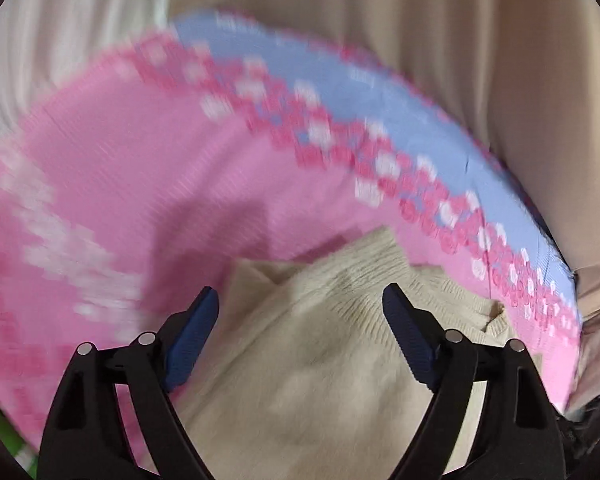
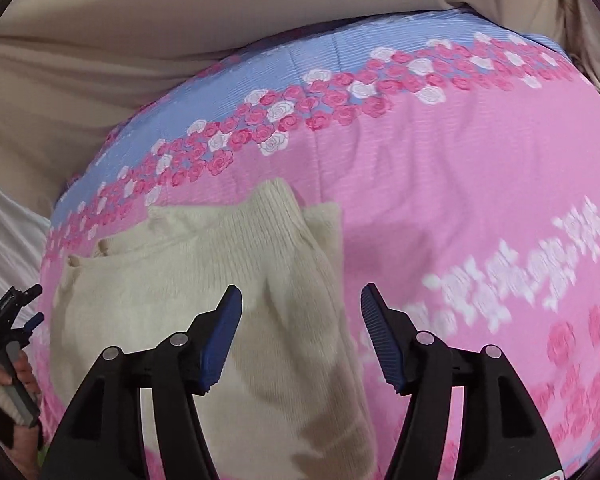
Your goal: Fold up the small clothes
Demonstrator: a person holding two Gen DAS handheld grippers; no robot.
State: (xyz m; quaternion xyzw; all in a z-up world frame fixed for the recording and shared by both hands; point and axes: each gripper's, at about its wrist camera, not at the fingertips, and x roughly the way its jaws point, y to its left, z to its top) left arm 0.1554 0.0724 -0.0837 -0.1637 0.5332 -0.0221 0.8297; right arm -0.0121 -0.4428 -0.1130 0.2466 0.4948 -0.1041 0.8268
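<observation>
1. The cream knitted garment [image 2: 204, 280] lay flat on a pink and blue flowered bedsheet [image 2: 440, 168], already doubled over itself, with a ribbed end pointing away from the person and a second layer showing along its right edge.
2. The left gripper [image 1: 300, 336] hung over the knit with its fingers [image 1: 192, 340] wide apart and nothing between them; the pads touched no cloth.
3. The right gripper [image 2: 300, 340] stood above the garment's right edge, its fingers [image 2: 220, 340] likewise spread and empty. The left one also showed at the far left of this view, held in a hand [image 2: 16, 384].
4. The knit looked soft, light and limp, so it would likely sag and drape rather than hold any shape once lifted; a single pinch would let the rest trail.
5. Its ribbed surface seemed grippy rather than slippery, and not fragile, though the loose weave could stretch if tugged.
6. The best hold, by my judgement, was at two corners or along one edge, pinching through both layers together so the fold would not slide apart.
7. The left wrist picture was blurred, so finer creases there could not be told.
</observation>
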